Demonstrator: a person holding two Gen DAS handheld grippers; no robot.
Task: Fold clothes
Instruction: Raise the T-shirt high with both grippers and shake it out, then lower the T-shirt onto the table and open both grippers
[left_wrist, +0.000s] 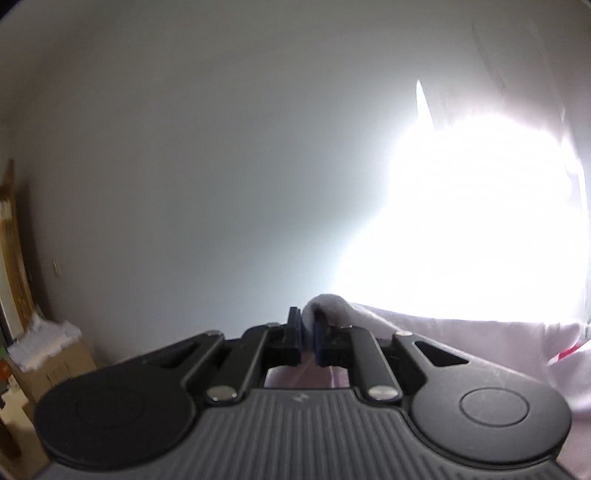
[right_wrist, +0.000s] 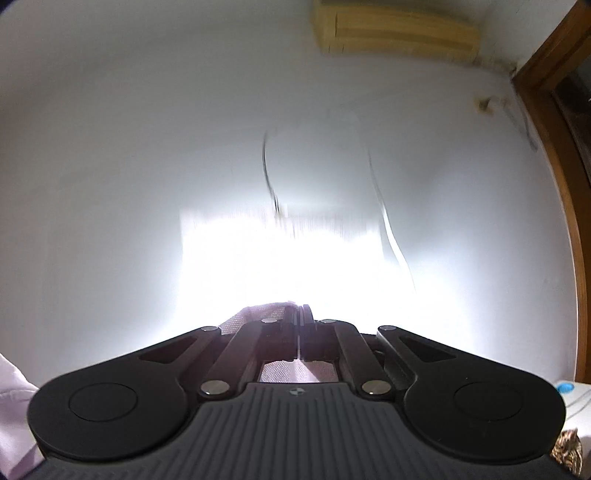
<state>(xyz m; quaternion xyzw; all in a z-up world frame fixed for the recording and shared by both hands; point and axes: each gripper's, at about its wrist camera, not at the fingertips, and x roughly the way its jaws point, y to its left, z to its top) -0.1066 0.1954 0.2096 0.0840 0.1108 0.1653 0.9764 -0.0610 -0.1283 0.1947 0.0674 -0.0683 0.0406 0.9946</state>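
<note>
Two grippers, one pale pink garment (left_wrist: 461, 343): left gripper (left_wrist: 308, 332) pinches a bunched fold, narrow gap; right gripper (right_wrist: 299, 325) clamped fully on an edge.

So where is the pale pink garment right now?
The garment is held up off any surface, stretched between the two grippers: one bunched edge sits in the left gripper, the other in the shut right gripper, against the bright window.
</note>
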